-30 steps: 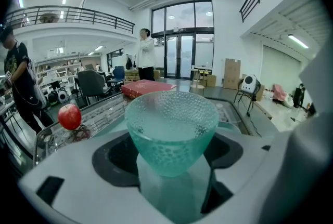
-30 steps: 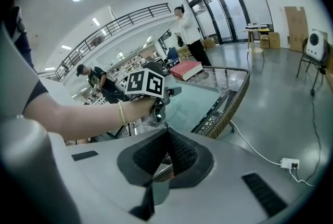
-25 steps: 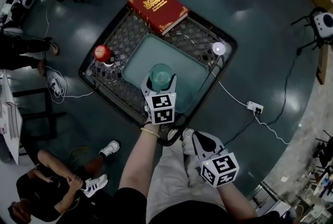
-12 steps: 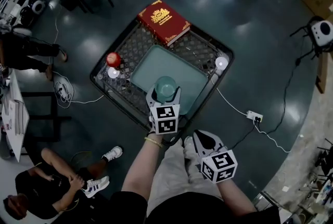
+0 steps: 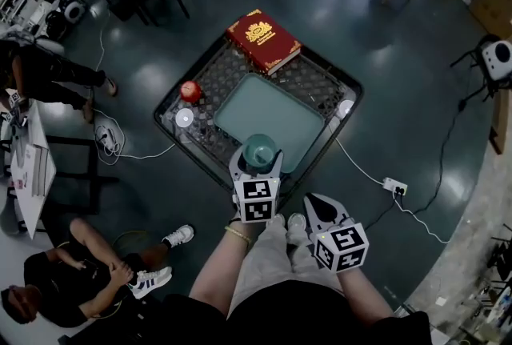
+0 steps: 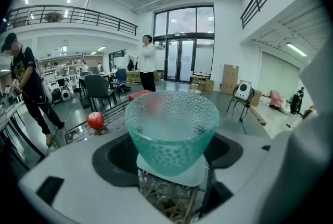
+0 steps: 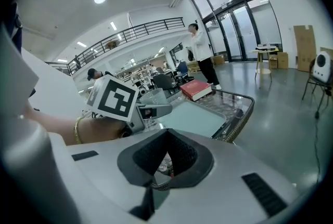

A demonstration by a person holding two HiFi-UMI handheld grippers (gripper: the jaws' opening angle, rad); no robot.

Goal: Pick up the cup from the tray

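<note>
Where left claw (image 5: 258, 165) clamps, cup (image 6: 171, 129) is dimpled.

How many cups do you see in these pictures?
1. The cup sits between the jaws of the left hand-held gripper, held up near the tray. No other is visible.

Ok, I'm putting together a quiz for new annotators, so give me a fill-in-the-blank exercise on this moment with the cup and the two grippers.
The left gripper is shut on the teal ___.
The right gripper, jaws together, holds ___.
The book beyond the tray is ___ in colour.
In the head view, left of the tray stands a red ___.
Missing words: cup; nothing; red; apple.
</note>
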